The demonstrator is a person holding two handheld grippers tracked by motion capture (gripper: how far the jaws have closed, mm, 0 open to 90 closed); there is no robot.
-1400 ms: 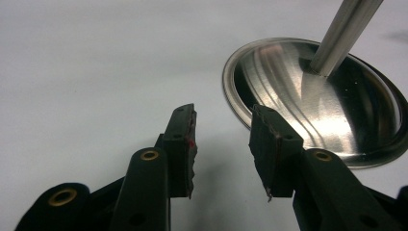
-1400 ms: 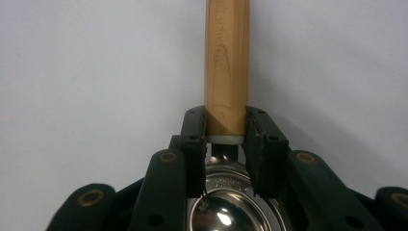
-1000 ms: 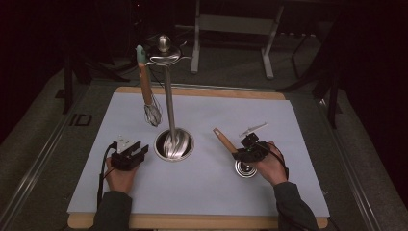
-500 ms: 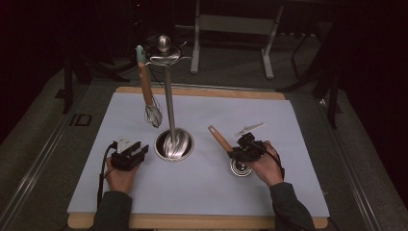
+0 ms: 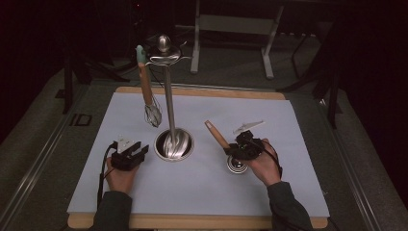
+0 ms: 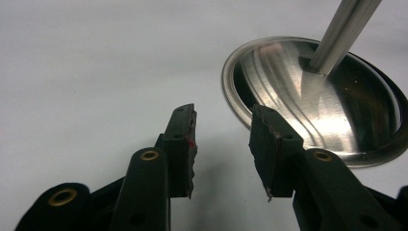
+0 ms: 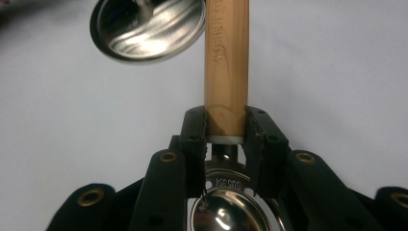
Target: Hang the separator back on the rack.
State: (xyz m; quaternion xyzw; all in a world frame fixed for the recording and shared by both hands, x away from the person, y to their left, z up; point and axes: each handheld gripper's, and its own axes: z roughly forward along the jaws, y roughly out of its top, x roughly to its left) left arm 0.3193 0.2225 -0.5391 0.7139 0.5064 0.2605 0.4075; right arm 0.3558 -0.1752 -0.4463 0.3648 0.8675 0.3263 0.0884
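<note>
High view: right gripper (image 5: 234, 148) clamps the wooden-handled steel slotted ladle (image 5: 222, 142) low on its handle, metal bowl under the hand near the white mat (image 5: 202, 187), handle's long axis slanting up-left toward the tall steel hanging stand (image 5: 168, 103); wooden-handled wire whisk (image 5: 148, 94) already hangs from a hook there. Left gripper (image 5: 132, 153) rests just left of the stand's round steel base (image 5: 174, 144), empty. Left gripper view: jaws apart, nothing between, base just ahead-right. Right gripper view: pads squeeze the handle's lower end, handle running straight away toward the base. Right hand nearer the ladle; likely next move is lifting it to a hook.
</note>
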